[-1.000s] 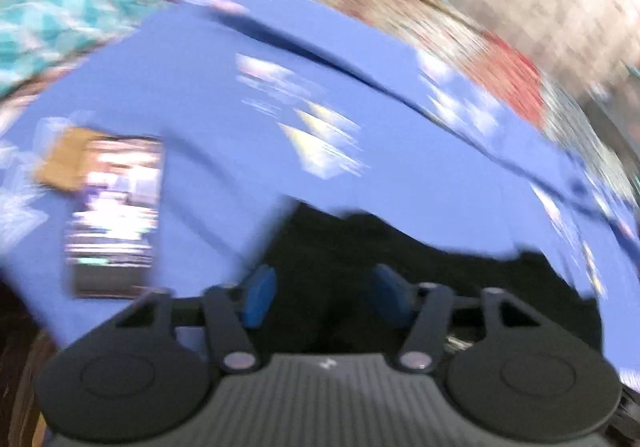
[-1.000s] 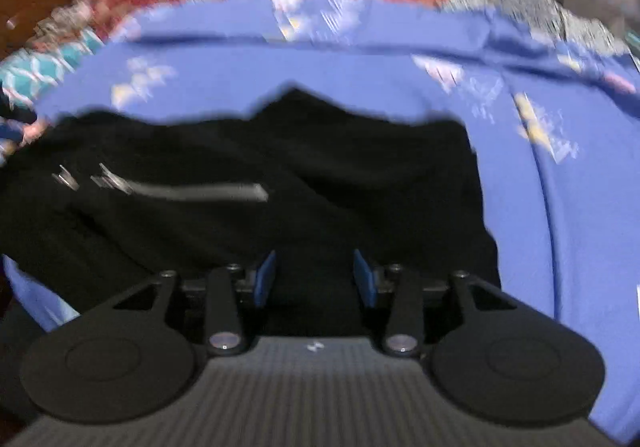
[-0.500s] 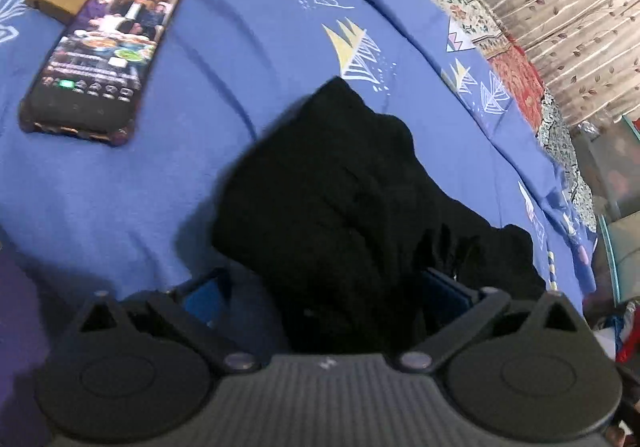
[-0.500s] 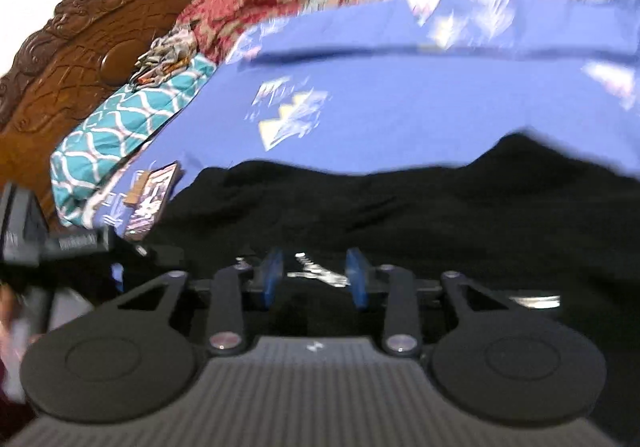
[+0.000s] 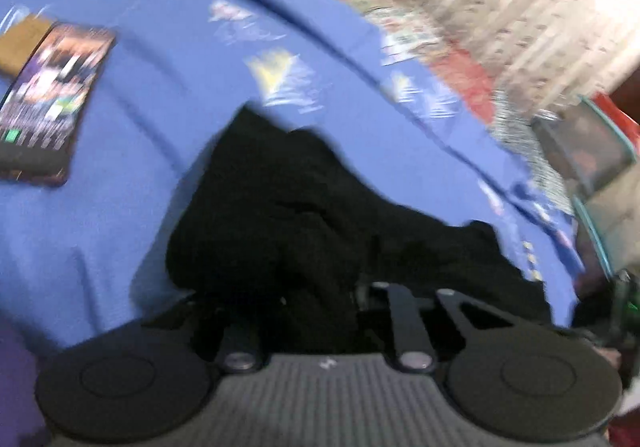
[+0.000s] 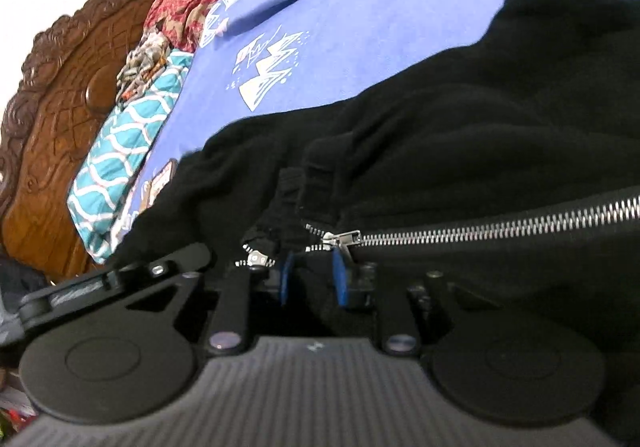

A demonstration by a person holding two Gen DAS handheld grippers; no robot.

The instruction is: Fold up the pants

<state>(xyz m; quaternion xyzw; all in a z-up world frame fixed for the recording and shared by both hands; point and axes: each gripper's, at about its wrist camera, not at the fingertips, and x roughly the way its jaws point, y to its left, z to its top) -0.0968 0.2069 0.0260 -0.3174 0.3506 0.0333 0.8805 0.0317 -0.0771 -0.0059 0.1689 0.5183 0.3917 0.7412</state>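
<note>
Both grippers pinch the soft black pants (image 6: 460, 135): left gripper (image 5: 316, 299) has just squeezed shut on a bunched fold, right gripper (image 6: 310, 279) has been closing beside the shiny metal zipper (image 6: 480, 225). Pants lie on a blue sheet (image 5: 160, 95) near a phone (image 5: 48, 103). Carved wooden headboard (image 6: 60, 99) behind.

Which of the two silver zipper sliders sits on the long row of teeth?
The right slider, with teeth running off to the right; the left slider shows only a few.

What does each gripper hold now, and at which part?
Right gripper: the black fabric pants, pinched beside the silver zipper. Left gripper: closed into a bunched fold of the same pants; its fingers are hidden.
</note>
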